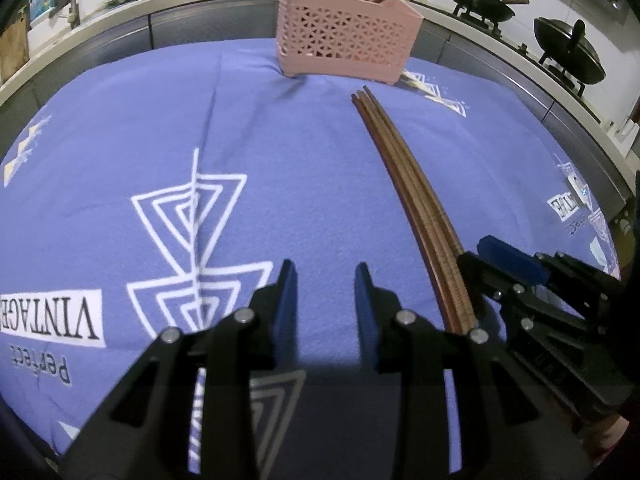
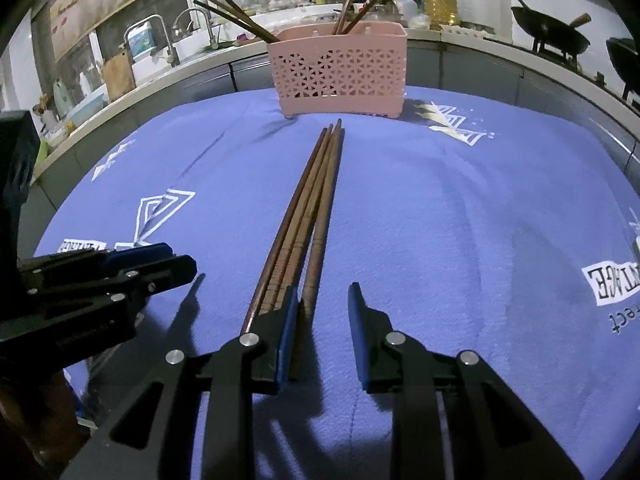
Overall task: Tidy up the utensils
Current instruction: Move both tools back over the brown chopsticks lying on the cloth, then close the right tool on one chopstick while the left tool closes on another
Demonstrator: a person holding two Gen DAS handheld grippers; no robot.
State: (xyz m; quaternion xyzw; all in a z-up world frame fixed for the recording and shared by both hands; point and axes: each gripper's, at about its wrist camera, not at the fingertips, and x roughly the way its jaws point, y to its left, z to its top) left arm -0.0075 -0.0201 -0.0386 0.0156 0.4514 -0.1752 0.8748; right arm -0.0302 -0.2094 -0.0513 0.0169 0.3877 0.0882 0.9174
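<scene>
Several brown wooden chopsticks [image 2: 312, 216] lie side by side on the blue cloth, tips pointing at a pink perforated utensil basket [image 2: 338, 72] that holds more chopsticks. In the left wrist view the bundle [image 1: 416, 200] runs to the right of my left gripper [image 1: 326, 280], which is open and empty over the cloth. My right gripper [image 2: 323, 300] is open; its left finger [image 2: 286, 320] rests over the near ends of the chopsticks, one stick lying just inside the jaws. The basket also shows in the left wrist view [image 1: 344, 40]. The right gripper [image 1: 492, 256] shows there beside the bundle.
The blue printed cloth [image 1: 120, 140] covers the table. Behind it runs a kitchen counter with a sink and taps [image 2: 160, 36]. Woks [image 1: 480, 0] sit on a stove at the right. Oil bottles [image 2: 440, 0] stand behind the basket.
</scene>
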